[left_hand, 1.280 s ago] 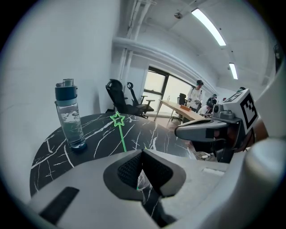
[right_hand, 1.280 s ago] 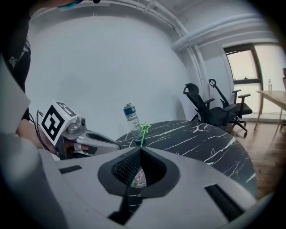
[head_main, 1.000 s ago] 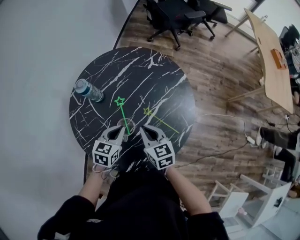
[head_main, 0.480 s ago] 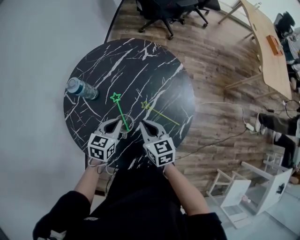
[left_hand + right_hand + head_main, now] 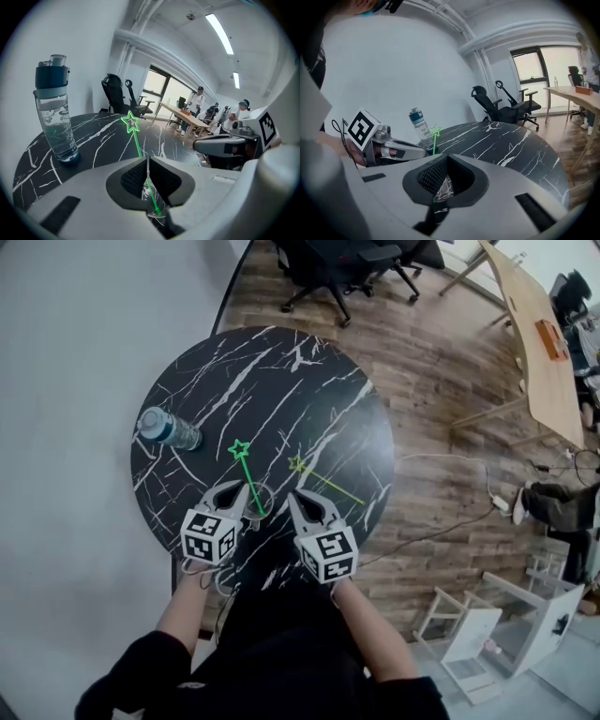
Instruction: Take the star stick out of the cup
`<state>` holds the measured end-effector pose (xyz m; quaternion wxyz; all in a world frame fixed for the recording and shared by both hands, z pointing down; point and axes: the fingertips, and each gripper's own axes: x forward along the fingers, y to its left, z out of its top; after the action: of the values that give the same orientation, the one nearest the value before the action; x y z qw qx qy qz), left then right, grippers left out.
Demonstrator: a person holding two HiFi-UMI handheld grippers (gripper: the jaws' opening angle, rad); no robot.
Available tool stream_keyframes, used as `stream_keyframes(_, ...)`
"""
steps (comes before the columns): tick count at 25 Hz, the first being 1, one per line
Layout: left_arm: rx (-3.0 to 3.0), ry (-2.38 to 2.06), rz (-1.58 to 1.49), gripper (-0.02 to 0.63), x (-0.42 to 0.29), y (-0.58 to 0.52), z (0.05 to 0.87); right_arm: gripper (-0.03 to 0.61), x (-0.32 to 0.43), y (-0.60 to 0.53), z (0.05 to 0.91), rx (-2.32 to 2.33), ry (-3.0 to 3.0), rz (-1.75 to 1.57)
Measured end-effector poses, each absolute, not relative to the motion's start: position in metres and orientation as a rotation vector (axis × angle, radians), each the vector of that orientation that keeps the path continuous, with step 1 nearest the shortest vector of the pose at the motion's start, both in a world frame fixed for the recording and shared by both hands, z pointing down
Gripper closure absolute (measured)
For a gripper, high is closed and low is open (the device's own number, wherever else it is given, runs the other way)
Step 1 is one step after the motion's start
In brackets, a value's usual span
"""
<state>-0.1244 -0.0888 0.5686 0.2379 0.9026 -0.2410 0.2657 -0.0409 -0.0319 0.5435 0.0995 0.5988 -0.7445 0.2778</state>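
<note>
Left tongs (image 5: pixel 243 492) pinch the clear cup's (image 5: pixel 266 493) rim, right tongs (image 5: pixel 292 496) sit pressed together just beside it, and the green star stick (image 5: pixel 246 471) stands in the cup between them, not yet lifted.

The person's two bare forearms (image 5: pixel 187 610) reach forward side by side; the grey left gripper (image 5: pixel 246 490) with its marker cube has its fingers (image 5: pixel 133 176) closed on the clear plastic cup (image 5: pixel 262 494) rim; the matching right gripper (image 5: pixel 292 496) has its fingers pressed together, tips angled inward.
</note>
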Motion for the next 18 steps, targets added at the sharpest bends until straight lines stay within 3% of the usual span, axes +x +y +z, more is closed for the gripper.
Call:
stream_keyframes(8, 2.398, -0.629, 0.716, 0.525, -0.119, -0.097, 0.583, 0.583, -0.034, -0.029, 0.540, 1.800, -2.175, 0.805)
stream_keyframes(18, 2.329, -0.630, 0.681, 0.511, -0.113, -0.108, 0.600, 0.583, -0.022, -0.013, 0.541, 1.840, -2.129, 0.797)
